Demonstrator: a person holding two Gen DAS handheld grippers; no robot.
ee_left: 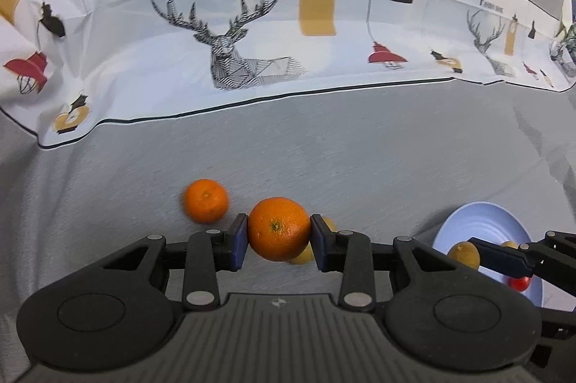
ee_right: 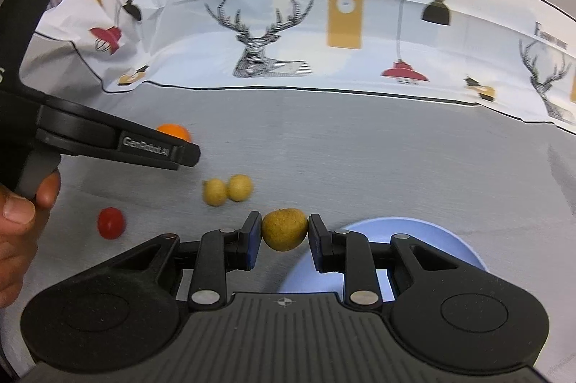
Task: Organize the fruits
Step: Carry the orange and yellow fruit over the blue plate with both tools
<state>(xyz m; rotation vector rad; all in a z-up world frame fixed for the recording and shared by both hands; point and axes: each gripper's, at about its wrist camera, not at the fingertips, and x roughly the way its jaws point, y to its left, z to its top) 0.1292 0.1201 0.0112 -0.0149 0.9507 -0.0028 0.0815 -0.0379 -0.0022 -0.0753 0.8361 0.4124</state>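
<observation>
- The left tool (ee_left: pixel 279 237) was closed on a large orange (ee_left: pixel 279 228), its blue pads pressed to both sides of the fruit, which hid most of a yellow fruit (ee_left: pixel 304 255) behind and below it.
- A second orange (ee_left: pixel 206 205), blurred, lay on the grey cloth (ee_left: pixel 360 159) of the desk just to the left; in the right view the left tool's arm covered all but its top.
- The right tool (ee_right: pixel 284 231) gripped a small yellow-brown fruit (ee_right: pixel 284 229) above the near-left rim of the pale blue plate (ee_right: pixel 442 239), whose near part was cut off behind the tool's body.
- Two similar yellow fruits (ee_right: pixel 227 190) touched each other on the cloth, with a red tomato (ee_right: pixel 111 222) nearer the left edge.
- The printed cloth (ee_right: pixel 288 22) behind read "FASHION HOME"; the left tool's arm read "GenRobot.AI".
- The person's hand (ee_right: pixel 18 213) was cropped at the frame's left.
</observation>
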